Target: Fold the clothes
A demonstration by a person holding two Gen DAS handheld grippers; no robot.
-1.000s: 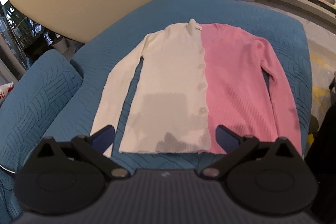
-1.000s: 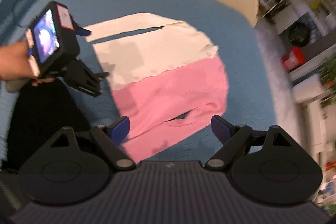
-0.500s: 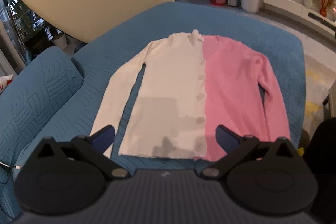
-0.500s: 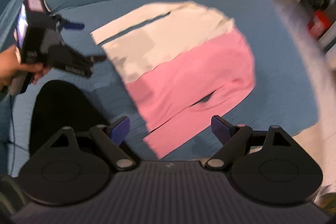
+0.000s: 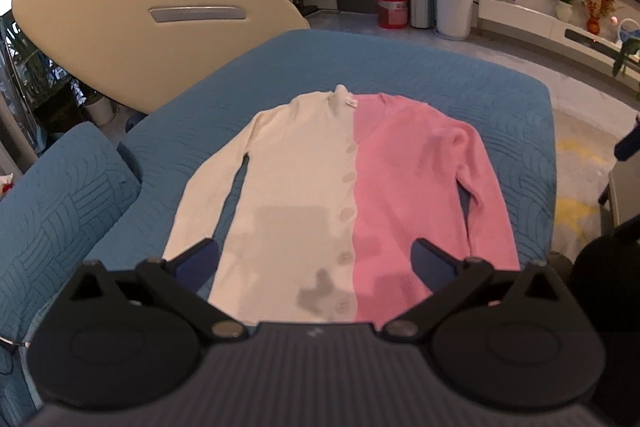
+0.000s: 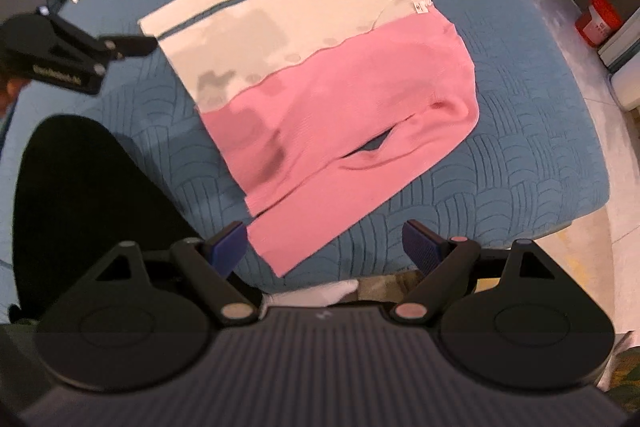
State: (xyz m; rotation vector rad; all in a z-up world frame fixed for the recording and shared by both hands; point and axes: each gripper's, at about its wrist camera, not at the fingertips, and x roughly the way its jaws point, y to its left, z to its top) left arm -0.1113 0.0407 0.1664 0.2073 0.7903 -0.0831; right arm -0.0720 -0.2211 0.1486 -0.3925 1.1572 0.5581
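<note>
A buttoned cardigan (image 5: 344,195), half cream and half pink, lies flat and face up on a blue quilted cushion (image 5: 520,115), sleeves straight along its sides. It also shows in the right wrist view (image 6: 332,83). My left gripper (image 5: 316,263) is open and empty, hovering above the cardigan's hem. My right gripper (image 6: 324,247) is open and empty, just off the cuff of the pink sleeve (image 6: 320,219) at the cushion's edge. The left gripper also shows in the right wrist view (image 6: 108,15), beside the cream sleeve.
A beige oval chair back (image 5: 144,23) stands behind the cushion. A blue armrest (image 5: 52,203) lies to the left. A black shape (image 6: 80,195) covers the near edge of the cushion. Floor, a red bucket (image 5: 394,7) and plants lie beyond.
My left gripper has risen and tilted, showing more of the room. My right gripper has swung around to look across the pink sleeve cuff. The cardigan has not moved.
</note>
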